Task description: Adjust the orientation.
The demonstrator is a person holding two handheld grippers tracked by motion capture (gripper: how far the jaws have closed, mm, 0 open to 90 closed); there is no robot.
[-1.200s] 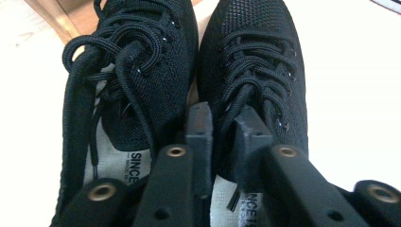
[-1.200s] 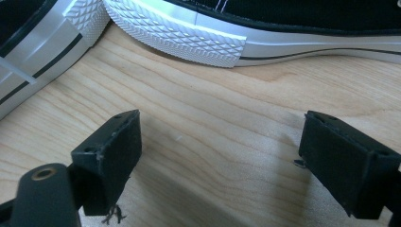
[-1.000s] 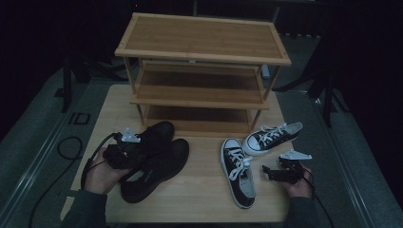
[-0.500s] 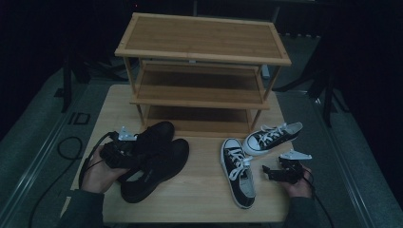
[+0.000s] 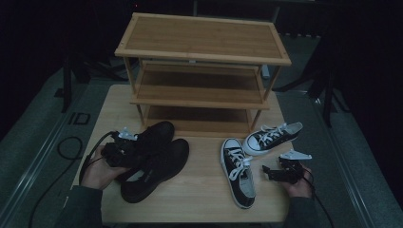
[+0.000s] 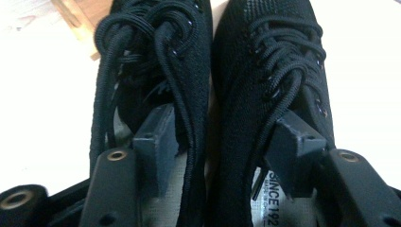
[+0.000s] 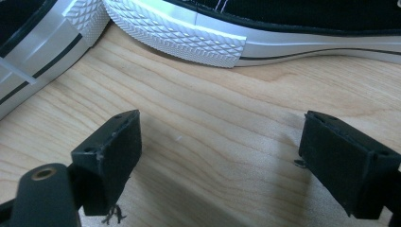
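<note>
1. Your left gripper [image 6: 215,142] has just been closing a little after a wider spread. One jaw sits inside the mouth of each black shoe [image 5: 157,161], and both inner walls lie between them.
2. In the left gripper view the pads [image 6: 156,142] lie by the laces and collars. They look near the fabric, not squeezing it, so read the jaws as spread and the pair as straddled but not yet gripped.
3. My judgement: you are setting up to pinch both shoes together, likely to carry them to the rack [image 5: 202,71]. Close further before you lift.
4. The black shoes lie side by side on the table [image 5: 199,199], front left, just before the rack's bottom shelf.
5. Your right gripper [image 5: 272,173] rests open on the wood with nothing between its jaws, just beside the sneakers [image 5: 237,171].
6. Against the earlier frames, your left hand has edged slightly over the black shoes. The shoes, sneakers and right hand lie as they did.
</note>
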